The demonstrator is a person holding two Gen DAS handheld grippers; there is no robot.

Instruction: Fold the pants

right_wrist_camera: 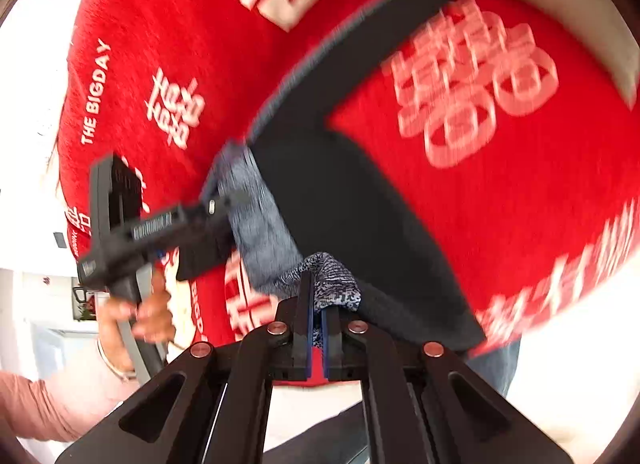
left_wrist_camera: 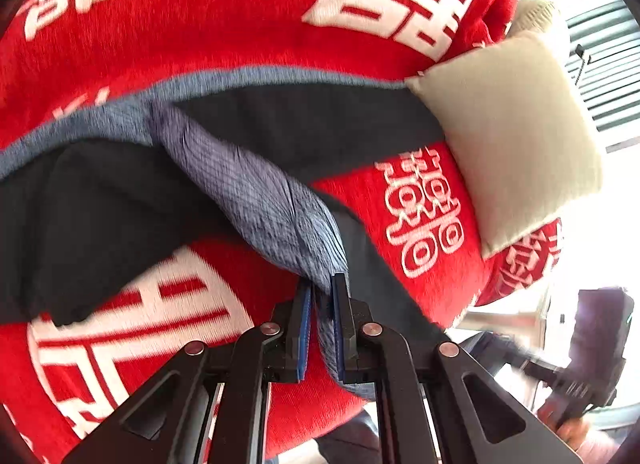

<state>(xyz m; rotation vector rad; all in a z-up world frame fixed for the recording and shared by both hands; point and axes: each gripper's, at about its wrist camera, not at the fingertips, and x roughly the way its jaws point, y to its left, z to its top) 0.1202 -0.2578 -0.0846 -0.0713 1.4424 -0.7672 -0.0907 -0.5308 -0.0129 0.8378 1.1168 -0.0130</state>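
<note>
Dark pants [left_wrist_camera: 304,127] with a blue-grey ribbed waistband [left_wrist_camera: 256,187] lie on a red blanket [left_wrist_camera: 216,15] with white characters. My left gripper [left_wrist_camera: 322,296] is shut on the waistband, which bunches between its blue pads. In the right wrist view my right gripper [right_wrist_camera: 318,300] is shut on another part of the blue-grey waistband [right_wrist_camera: 332,280], with the dark pants [right_wrist_camera: 344,191] stretching away up the blanket [right_wrist_camera: 520,191]. The left gripper [right_wrist_camera: 224,219] shows there at the left, gripping the same band, held by a hand [right_wrist_camera: 136,312].
A beige cushion [left_wrist_camera: 512,135] lies on the blanket at the right, touching the pants' far end. The right gripper's body [left_wrist_camera: 592,348] shows at the lower right. A bright window with blinds [left_wrist_camera: 604,63] is beyond. A pale edge [right_wrist_camera: 580,15] borders the blanket.
</note>
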